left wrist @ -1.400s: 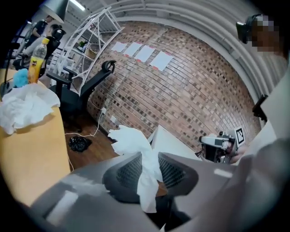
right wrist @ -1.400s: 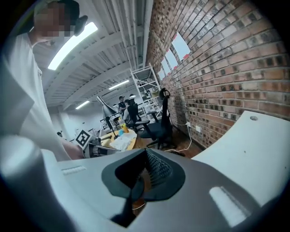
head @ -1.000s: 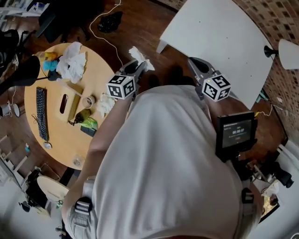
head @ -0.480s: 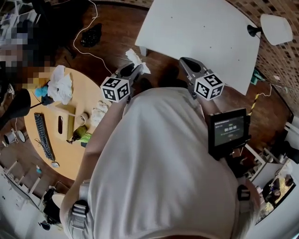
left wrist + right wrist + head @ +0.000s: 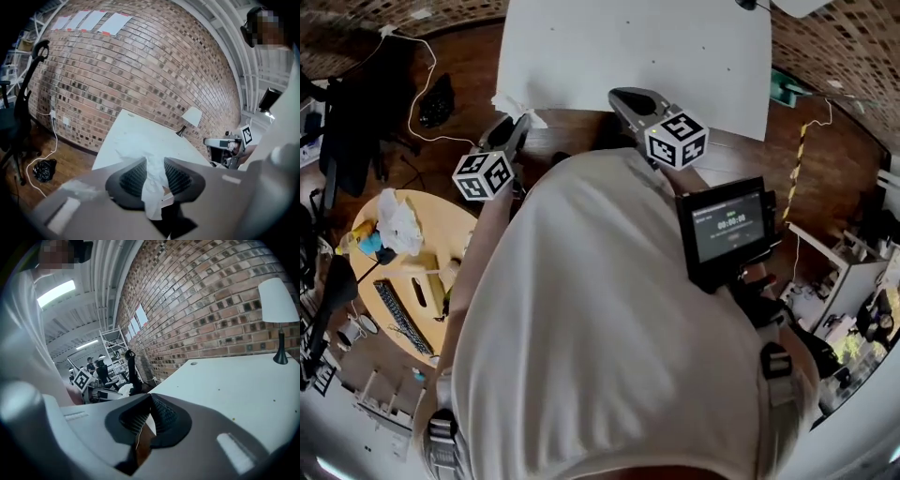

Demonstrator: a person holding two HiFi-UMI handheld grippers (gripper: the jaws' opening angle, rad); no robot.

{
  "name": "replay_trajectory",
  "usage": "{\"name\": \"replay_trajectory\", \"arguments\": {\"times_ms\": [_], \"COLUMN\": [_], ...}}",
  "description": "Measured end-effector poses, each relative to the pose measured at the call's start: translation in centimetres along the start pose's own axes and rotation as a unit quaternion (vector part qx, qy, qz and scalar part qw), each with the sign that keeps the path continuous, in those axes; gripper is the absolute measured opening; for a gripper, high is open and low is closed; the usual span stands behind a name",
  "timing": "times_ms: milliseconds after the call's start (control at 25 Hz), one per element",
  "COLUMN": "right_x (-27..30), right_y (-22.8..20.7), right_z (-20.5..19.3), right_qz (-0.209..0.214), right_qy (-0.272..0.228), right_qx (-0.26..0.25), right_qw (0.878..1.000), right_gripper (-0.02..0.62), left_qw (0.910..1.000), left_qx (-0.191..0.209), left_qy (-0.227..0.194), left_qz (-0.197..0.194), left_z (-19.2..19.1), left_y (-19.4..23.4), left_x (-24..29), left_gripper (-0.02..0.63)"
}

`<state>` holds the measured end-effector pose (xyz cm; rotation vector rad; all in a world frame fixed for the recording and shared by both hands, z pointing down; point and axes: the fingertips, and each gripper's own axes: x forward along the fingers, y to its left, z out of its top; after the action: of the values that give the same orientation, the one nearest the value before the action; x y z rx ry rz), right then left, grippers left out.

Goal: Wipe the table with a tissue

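A crumpled white tissue (image 5: 152, 187) is pinched between the dark ribbed pads of my left gripper (image 5: 152, 176), and its loose end sticks out ahead of the jaws. In the head view that left gripper (image 5: 514, 124) hovers at the near left corner of the white table (image 5: 637, 56), with the tissue (image 5: 512, 100) over the table's edge. My right gripper (image 5: 624, 97) is at the table's near edge, a little to the right. Its jaws (image 5: 150, 400) are shut with nothing between them. The white table (image 5: 234, 385) stretches ahead of it to the brick wall.
A white-shaded lamp (image 5: 277, 301) stands at the table's far end by the brick wall (image 5: 140, 61). Behind me to the left is a round wooden table (image 5: 431, 220) with a keyboard (image 5: 403, 319) and a heap of tissues (image 5: 398, 220). Cables (image 5: 417, 84) lie on the wooden floor.
The view has swung from the round wooden table to the white table, which now lies straight ahead. Both grippers have moved to its near edge, the left still holding the tissue.
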<state>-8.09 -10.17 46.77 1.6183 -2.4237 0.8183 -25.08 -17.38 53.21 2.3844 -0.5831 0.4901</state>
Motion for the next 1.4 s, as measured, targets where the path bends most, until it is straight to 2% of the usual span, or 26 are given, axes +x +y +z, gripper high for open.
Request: {"name": "replay_trajectory", "arguments": {"times_ms": [160, 440, 760, 1080, 1240, 1400], "right_x": [-1.4, -2.4, -2.2, -2.0, -1.6, -1.0], "right_y": [-3.1, -7.9, -11.6, -12.4, -12.5, -12.3], "right_z": [2.1, 4.4, 4.8, 5.0, 5.2, 4.9], "right_qz": [-0.004, 0.013, 0.046, 0.064, 0.052, 0.039], "right_qy": [-0.01, -0.02, -0.025, -0.02, -0.02, -0.017], "right_qx": [-0.005, 0.003, 0.026, 0.041, 0.045, 0.06], "right_qw": [1.0, 1.0, 0.998, 0.997, 0.997, 0.997], "right_gripper": [0.008, 0.008, 0.008, 0.008, 0.008, 0.008], "left_qw": [0.9999, 0.9986, 0.9951, 0.9864, 0.9848, 0.9871], "left_qx": [0.01, 0.028, 0.029, 0.073, 0.09, 0.086], "left_qy": [0.002, 0.027, 0.054, 0.082, 0.082, 0.099], "left_qz": [-0.008, 0.036, 0.078, 0.122, 0.124, 0.092], "left_z": [3.0, 5.6, 5.9, 6.9, 9.3, 9.7], "left_y": [-2.1, -2.8, -2.0, 0.9, 3.0, 4.6], "left_x": [4.3, 9.3, 12.3, 14.2, 16.0, 17.7], "left_gripper": [0.114, 0.114, 0.114, 0.114, 0.114, 0.115]}}
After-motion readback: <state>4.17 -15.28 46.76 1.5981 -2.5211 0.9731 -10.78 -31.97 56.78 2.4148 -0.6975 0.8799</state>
